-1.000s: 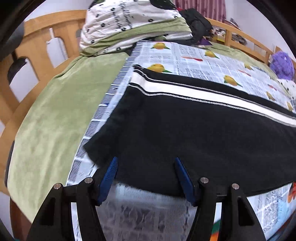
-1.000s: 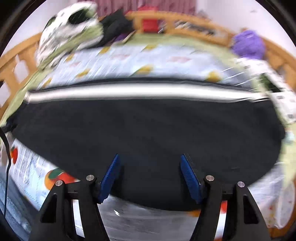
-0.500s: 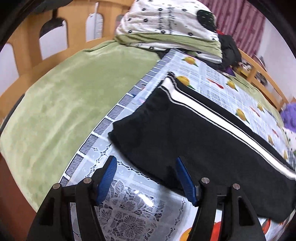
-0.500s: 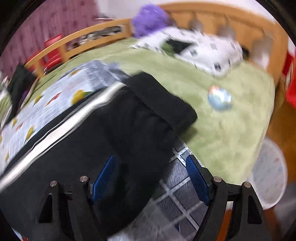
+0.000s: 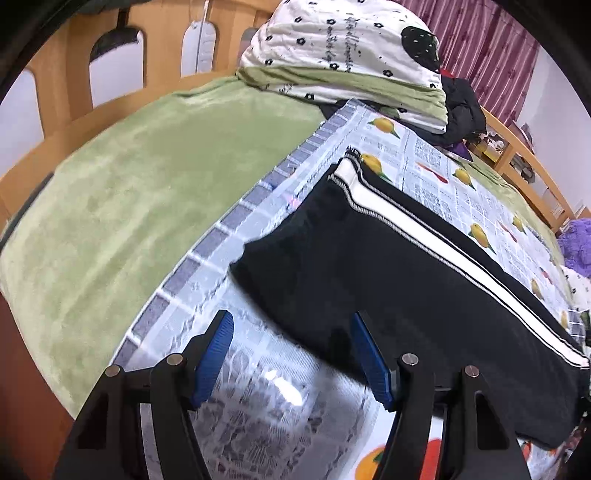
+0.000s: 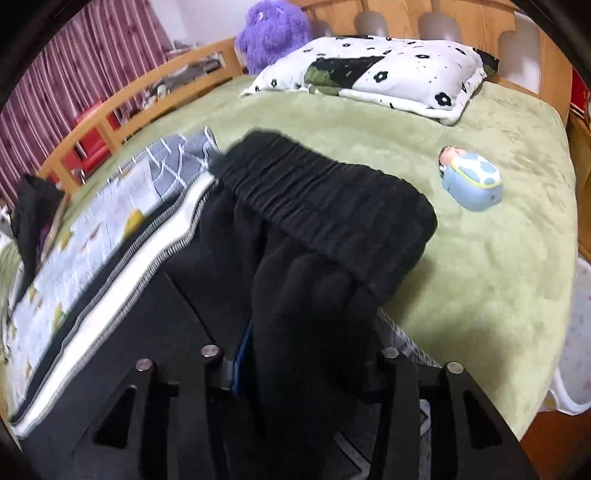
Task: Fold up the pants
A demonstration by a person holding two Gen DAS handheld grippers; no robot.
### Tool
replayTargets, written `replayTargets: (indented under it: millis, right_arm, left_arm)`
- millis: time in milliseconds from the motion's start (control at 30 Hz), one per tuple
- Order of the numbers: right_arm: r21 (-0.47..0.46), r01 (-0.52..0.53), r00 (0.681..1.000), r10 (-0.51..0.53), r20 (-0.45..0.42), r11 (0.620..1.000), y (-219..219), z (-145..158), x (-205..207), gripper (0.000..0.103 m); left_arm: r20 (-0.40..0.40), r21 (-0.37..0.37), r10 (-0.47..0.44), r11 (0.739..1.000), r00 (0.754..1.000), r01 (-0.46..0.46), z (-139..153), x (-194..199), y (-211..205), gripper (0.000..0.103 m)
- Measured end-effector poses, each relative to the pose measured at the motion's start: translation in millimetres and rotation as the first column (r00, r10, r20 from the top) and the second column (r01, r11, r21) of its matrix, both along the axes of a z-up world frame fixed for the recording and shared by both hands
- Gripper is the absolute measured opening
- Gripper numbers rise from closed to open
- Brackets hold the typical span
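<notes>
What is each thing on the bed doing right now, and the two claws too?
Black pants: lying flat along the mat, waistband end bunched up.
Left claw: open, pant-leg end between its fingers, not pinched.
Right claw: just been closing, fabric bunched between its fingers.
Pillow: lying flat.

A wooden bed frame is ringing a mattress under a green plush blanket. Maroon striped curtains are hanging at ten o'clock. A flower-print pillow is lying at twelve, a purple plush toy sitting beside it. White walls are showing behind.
</notes>
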State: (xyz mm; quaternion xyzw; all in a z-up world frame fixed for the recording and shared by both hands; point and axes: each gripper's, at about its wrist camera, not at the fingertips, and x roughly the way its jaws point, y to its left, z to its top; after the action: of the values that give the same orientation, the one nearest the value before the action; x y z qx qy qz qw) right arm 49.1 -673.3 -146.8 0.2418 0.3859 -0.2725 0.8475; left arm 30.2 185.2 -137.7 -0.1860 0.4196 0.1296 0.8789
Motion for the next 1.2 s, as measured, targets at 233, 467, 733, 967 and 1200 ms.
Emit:
replayTargets:
  millis: [233, 467, 733, 967, 1200]
  right_arm:
    - [-0.125, -0.023, 0.998, 0.015, -0.062, 0.992, 46.9, 44.0, -43.4, 0.050]
    - [-0.181, -0.214, 0.972, 0.191, -0.140, 0.960, 147.8, 66.6, -43.2, 0.054]
    - [-0.161, -0.380, 0.922, 0.361, -0.139, 0.911, 255.7, 75.0, -18.1, 0.054]
    - [-0.167, -0.480, 0.876, 0.479, -0.046, 0.861, 310.8, 76.8, 7.7, 0.054]
    - [-0.205, -0.460, 0.885, 0.464, -0.029, 0.864, 287.2, 72.9, 5.9, 0.054]
  left_arm:
    - [-0.004, -0.066, -0.013, 0.998, 1.000, 0.013, -13.8, -3.6, 17.1, 0.064]
    - [0.088, -0.177, 0.031, 0.984, 0.996, -0.015, -27.2, 16.5, 34.8, 0.062]
    - [0.105, -0.258, 0.061, 0.966, 0.993, -0.032, -28.9, 35.9, 56.5, 0.023]
    - [0.136, -0.007, -0.117, 0.993, 0.984, 0.119, 64.0, 59.1, 2.0, 0.020]
    - [0.175, 0.190, -0.345, 0.931, 0.922, 0.312, 139.8, 67.3, -127.6, 0.019]
